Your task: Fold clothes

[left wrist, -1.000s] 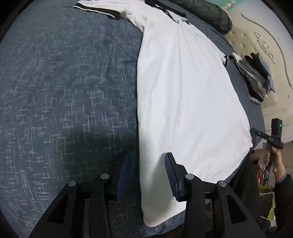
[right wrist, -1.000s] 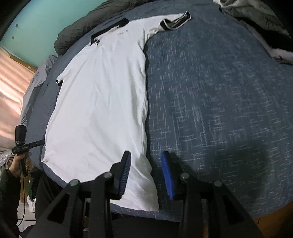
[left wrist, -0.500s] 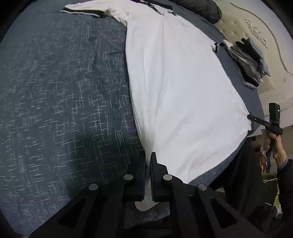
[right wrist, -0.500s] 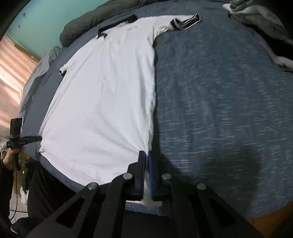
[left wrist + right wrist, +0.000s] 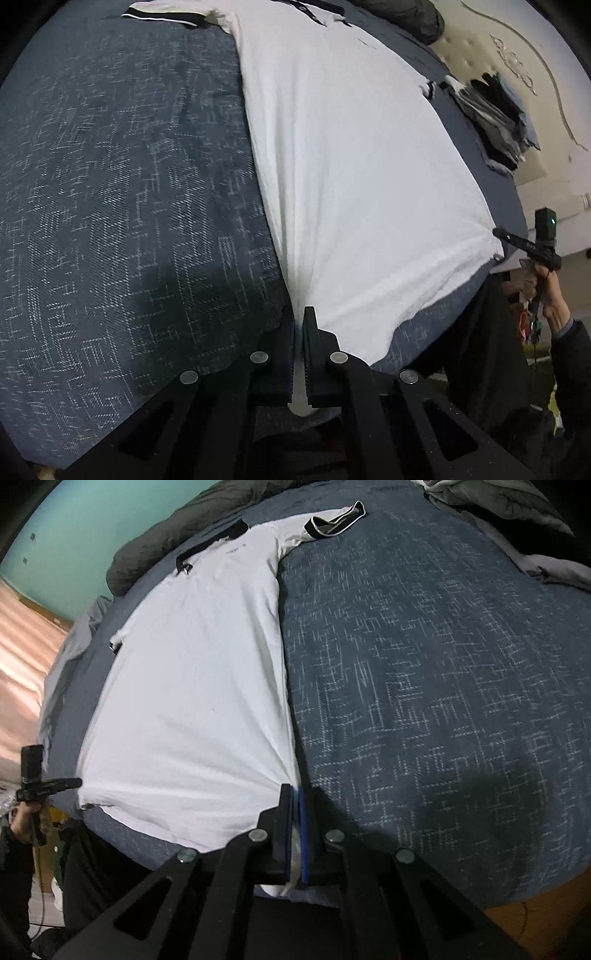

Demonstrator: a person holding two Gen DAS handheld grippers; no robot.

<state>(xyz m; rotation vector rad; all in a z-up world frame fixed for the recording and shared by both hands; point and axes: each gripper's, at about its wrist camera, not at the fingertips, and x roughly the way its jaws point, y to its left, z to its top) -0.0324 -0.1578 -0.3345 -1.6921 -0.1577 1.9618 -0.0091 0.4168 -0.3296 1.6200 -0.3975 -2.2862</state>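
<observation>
A white polo shirt (image 5: 351,166) with black collar and cuff trim lies flat, front up, on the dark blue bedspread (image 5: 110,184). My left gripper (image 5: 299,314) is shut on one bottom hem corner, and creases fan out from the pinch. In the right wrist view the same shirt (image 5: 192,701) stretches away, and my right gripper (image 5: 293,792) is shut on the other hem corner. Each view also shows the opposite gripper at the far hem corner: the right gripper (image 5: 498,236) and the left gripper (image 5: 74,783), each held in a hand.
A stack of folded dark clothes (image 5: 495,110) sits by the cream headboard (image 5: 524,48). A dark grey duvet (image 5: 166,542) lies beyond the collar, and loose grey garments (image 5: 517,506) lie at the bed's far side. The person's dark-clothed body (image 5: 480,350) stands at the bed edge.
Both grippers were open astride the hem corners a second ago. They have shut on the fabric, and the hem now pulls taut between them.
</observation>
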